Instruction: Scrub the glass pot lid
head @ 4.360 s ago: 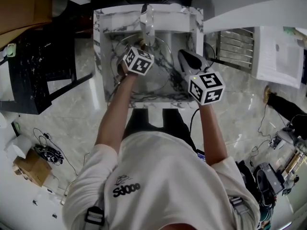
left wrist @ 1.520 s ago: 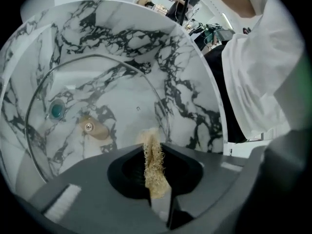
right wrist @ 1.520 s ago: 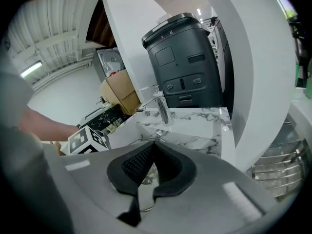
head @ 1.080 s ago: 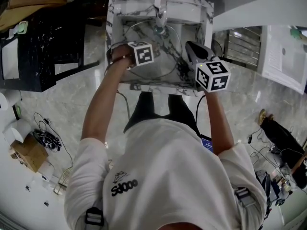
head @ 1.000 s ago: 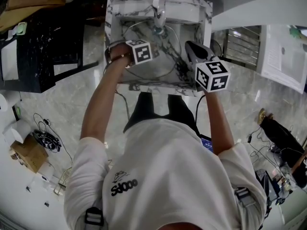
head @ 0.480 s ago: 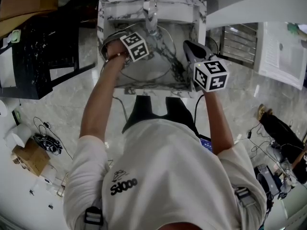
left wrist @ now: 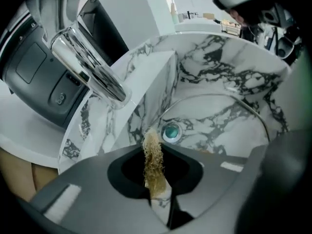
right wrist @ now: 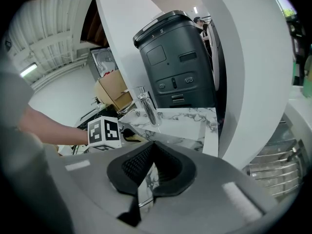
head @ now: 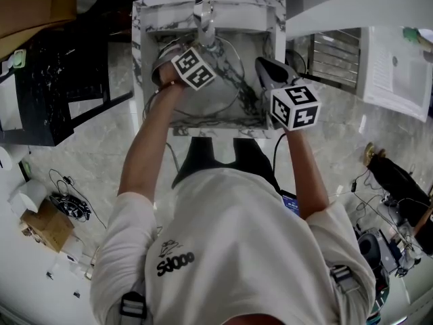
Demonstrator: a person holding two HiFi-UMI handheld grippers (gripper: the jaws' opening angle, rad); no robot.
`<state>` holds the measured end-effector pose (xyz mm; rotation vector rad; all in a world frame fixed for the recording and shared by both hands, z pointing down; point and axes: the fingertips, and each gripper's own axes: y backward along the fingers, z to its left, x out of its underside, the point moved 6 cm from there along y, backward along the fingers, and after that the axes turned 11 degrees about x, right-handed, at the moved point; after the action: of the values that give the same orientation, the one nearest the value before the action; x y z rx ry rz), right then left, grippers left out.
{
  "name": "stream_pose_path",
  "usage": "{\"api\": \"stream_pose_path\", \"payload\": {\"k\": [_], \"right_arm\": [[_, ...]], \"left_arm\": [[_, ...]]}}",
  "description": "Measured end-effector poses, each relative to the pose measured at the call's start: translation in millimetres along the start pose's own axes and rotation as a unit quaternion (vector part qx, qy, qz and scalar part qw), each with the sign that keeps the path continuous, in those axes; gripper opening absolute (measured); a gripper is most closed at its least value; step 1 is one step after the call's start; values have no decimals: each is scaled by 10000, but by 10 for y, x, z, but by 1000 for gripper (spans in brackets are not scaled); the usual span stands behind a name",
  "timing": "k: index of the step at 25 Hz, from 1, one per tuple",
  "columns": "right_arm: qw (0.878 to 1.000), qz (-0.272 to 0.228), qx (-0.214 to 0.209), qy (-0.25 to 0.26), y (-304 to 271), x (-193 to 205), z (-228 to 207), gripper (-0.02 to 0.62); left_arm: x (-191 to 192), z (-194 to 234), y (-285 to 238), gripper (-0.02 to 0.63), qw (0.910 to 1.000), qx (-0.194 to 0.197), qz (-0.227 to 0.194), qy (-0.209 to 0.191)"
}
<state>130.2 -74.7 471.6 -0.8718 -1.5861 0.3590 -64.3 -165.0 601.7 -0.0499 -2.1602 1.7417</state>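
Observation:
The glass pot lid point(head: 222, 95) stands tilted in the marble sink point(head: 149, 20), its metal rim point(left wrist: 229, 99) curving over the drain point(left wrist: 170, 131). My left gripper point(left wrist: 155, 156) is shut on a tan scrub pad point(left wrist: 153, 160), whose tip is close to the lid near the drain; its marker cube point(head: 194, 68) shows below the faucet point(head: 203, 12). At the sink's right side, my right gripper point(head: 261, 70) is shut on the lid's edge point(right wrist: 145, 178). The right gripper view also shows the left gripper's cube point(right wrist: 104, 132).
The chrome faucet point(left wrist: 92, 67) overhangs the basin just left of the pad. A dark grey appliance point(right wrist: 178, 62) stands behind the sink. A metal rack point(head: 335, 59) lies right of it, and a black stand point(head: 47, 93) left. Cables trail on the floor.
My left gripper has moved with the pad from the sink's left part up toward the faucet and drain. The right gripper has stayed in place on the lid.

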Motion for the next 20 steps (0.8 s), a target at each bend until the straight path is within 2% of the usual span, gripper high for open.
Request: {"api": "stream_pose_path", "payload": {"k": [3,6,12,16,20], "right_arm": [[10000,-4,27,-21,21,5,-17,3],[10000,-11,53,-40,48,16,-36,3],[9999,-12,94,-59,111,61,-83,3],[10000,-7,87,-43,129,80,-69,3],[10000,-31,65,-28,136,75,-42,3]], "left_arm": [[-144,-105,-16,51,9997,17,-244,34],[-280,-263,-49,51,9990,227,-392,-45],[-472,-705,-72,51,9945,726,-554,-505],[-531,-1033,-60,51,9865,1220,-710,-826],[-475,-1312,-44,51,9727,1884,-681,-1173]]}}
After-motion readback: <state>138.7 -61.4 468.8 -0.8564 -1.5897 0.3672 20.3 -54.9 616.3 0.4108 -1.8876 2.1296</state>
